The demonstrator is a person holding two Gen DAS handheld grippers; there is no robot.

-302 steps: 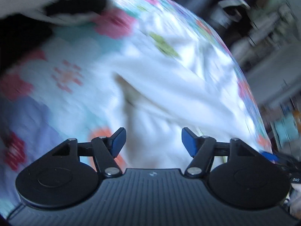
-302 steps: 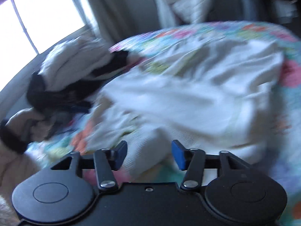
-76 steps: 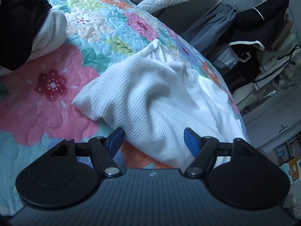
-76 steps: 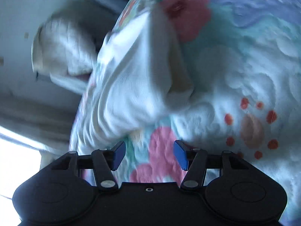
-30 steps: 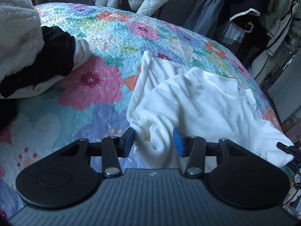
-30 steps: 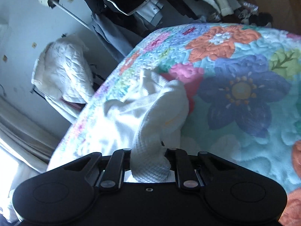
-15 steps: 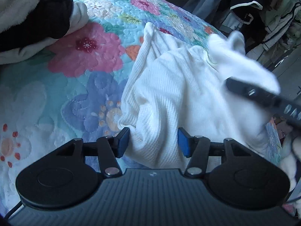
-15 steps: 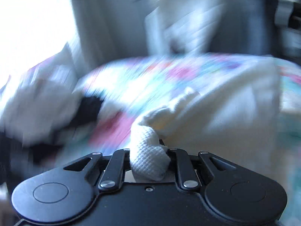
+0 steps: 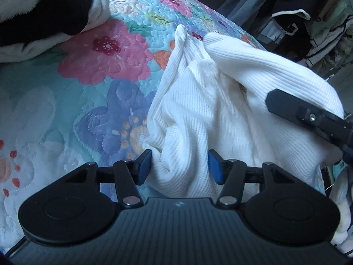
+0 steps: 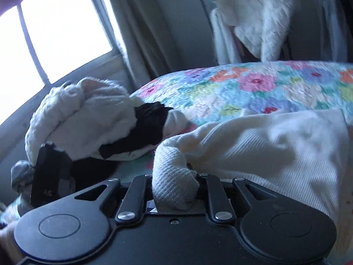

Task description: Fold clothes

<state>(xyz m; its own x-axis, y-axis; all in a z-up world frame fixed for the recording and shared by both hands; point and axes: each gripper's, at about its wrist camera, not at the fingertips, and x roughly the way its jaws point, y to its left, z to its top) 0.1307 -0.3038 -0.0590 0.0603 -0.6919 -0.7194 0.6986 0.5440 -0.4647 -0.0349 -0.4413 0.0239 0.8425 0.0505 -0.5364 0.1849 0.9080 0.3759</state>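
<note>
A white waffle-knit garment (image 9: pixel 198 101) lies bunched on the floral quilt (image 9: pixel 103 50). My left gripper (image 9: pixel 179 166) is open, its blue pads either side of a fold at the garment's near edge. My right gripper (image 10: pixel 174 195) is shut on a bunched corner of the same garment (image 10: pixel 253 145) and holds it up over the rest of the cloth. The right gripper's black body also shows at the right of the left wrist view (image 9: pixel 308 116), resting over the raised fold.
A heap of white fleece and black clothes (image 10: pixel 97 119) lies on the bed's window side, also at the top left of the left wrist view (image 9: pixel 44 15). A window (image 10: pixel 55 33), hanging clothes (image 9: pixel 293 15) and a white quilted jacket (image 10: pixel 253 15) surround the bed.
My right gripper, still shut on the garment's corner, has carried it across over the rest of the cloth toward the left gripper. My left gripper's jaws stay open around the near fold.
</note>
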